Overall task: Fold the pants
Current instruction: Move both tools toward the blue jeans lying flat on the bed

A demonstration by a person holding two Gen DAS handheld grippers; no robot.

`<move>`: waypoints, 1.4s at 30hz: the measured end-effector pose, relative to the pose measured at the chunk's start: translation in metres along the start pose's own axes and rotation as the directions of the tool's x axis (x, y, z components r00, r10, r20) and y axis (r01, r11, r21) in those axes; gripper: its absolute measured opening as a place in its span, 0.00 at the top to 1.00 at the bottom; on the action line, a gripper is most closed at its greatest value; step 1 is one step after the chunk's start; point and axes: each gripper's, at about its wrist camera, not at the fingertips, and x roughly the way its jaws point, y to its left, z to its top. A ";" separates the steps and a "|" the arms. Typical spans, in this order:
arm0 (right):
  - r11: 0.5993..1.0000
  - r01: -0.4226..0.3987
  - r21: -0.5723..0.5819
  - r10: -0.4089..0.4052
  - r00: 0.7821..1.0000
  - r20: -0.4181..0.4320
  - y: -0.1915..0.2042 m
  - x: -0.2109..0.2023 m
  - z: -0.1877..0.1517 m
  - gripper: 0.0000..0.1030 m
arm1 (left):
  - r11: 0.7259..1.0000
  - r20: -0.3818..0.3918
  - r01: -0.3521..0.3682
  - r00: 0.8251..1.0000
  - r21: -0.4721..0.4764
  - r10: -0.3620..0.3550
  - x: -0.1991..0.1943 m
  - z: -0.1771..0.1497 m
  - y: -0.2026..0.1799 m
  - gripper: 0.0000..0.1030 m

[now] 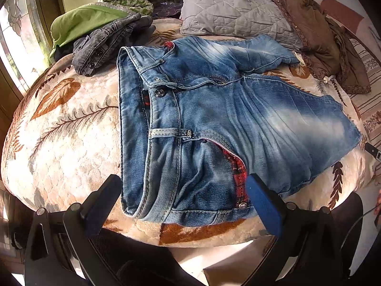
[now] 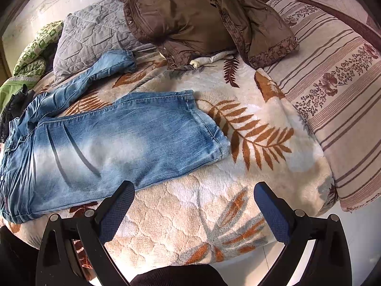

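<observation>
Jeans (image 1: 214, 119) lie on blanket (image 1: 71, 143); pillow (image 1: 226, 7) behind.

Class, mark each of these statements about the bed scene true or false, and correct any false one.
1. The blue jeans lie spread flat on the leaf-patterned blanket. True.
2. The left gripper is clamped shut on the waistband. False: its jaws stand open, either side of the waistband corner.
3. A brown jacket lies partly on a grey pillow. True.
4. The right gripper holds a trouser leg. False: it is open over the blanket, holding nothing.
</observation>
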 end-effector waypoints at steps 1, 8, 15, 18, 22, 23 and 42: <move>1.000 -0.008 -0.004 0.008 1.000 0.006 0.001 -0.001 0.000 0.02 | 1.000 0.000 0.018 1.000 -0.018 -0.018 -0.001 -0.003 0.001 0.00; 0.998 -0.024 -0.064 0.026 0.999 0.030 0.012 -0.009 -0.010 0.02 | 0.999 -0.009 0.048 0.999 0.020 -0.047 -0.001 -0.019 -0.015 0.00; 0.987 0.000 -0.163 0.011 0.998 0.062 0.025 -0.026 -0.025 0.02 | 0.992 -0.008 0.062 0.998 0.107 -0.061 -0.008 -0.028 -0.029 0.00; 0.981 -0.019 -0.195 0.035 0.996 0.080 0.030 -0.037 -0.027 0.02 | 0.991 -0.007 0.080 0.997 0.110 -0.080 -0.012 -0.029 -0.032 0.00; 0.963 -0.008 -0.269 0.036 0.995 0.098 0.040 -0.043 -0.029 0.02 | 0.989 0.004 0.060 0.998 0.137 -0.062 -0.014 -0.029 -0.039 0.00; 0.957 -0.001 -0.291 0.033 0.994 0.104 0.044 -0.045 -0.030 0.02 | 0.988 0.006 0.058 0.998 0.141 -0.059 -0.014 -0.029 -0.040 0.00; 0.945 -0.011 -0.328 0.039 0.996 0.079 0.046 -0.031 -0.029 0.02 | 0.984 -0.062 0.086 0.995 0.158 -0.077 -0.003 -0.025 -0.061 0.00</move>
